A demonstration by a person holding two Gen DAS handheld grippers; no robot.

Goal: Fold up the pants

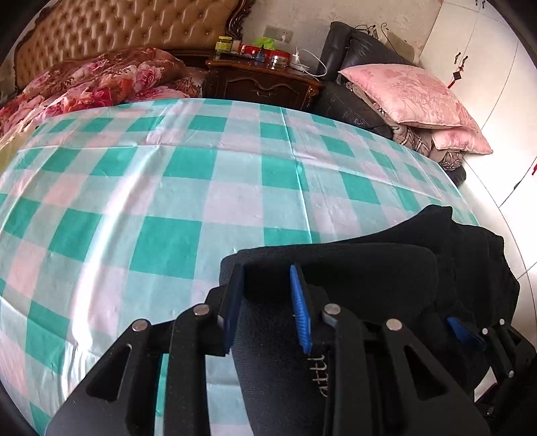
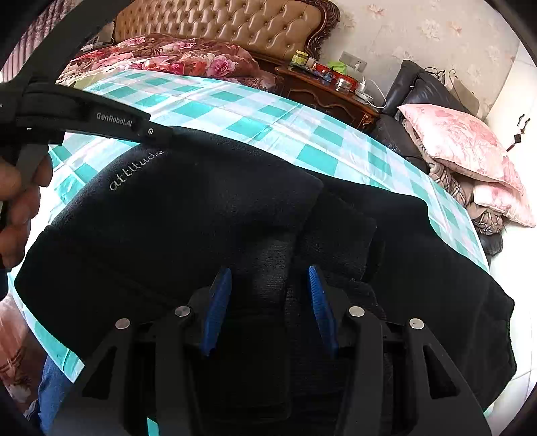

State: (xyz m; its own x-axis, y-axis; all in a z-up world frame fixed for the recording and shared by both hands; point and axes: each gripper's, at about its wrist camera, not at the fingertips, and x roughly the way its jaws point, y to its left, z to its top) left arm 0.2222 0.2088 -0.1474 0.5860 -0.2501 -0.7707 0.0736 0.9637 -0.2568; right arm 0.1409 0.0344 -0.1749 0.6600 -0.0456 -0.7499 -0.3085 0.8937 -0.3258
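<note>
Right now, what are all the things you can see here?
pants: one, black, bunched on the near part of the cloth, white word stitched on.
cloth: one, green-and-white check, spread over the work surface.
quilt: one, red and pink flowers, heaped behind the cloth.
headboard: one, tan, tufted, at the back.
nightstand: one, dark wood, beside the bed, with jars and small items on top.
pillows: two, pink, stacked on the sofa.
sofa: one, black, at the right.
left gripper: one, black with blue pads, open over the pants' edge.
right gripper: one, black with blue pads, open over the pants.
hand: one, holding the left gripper's handle.
</note>
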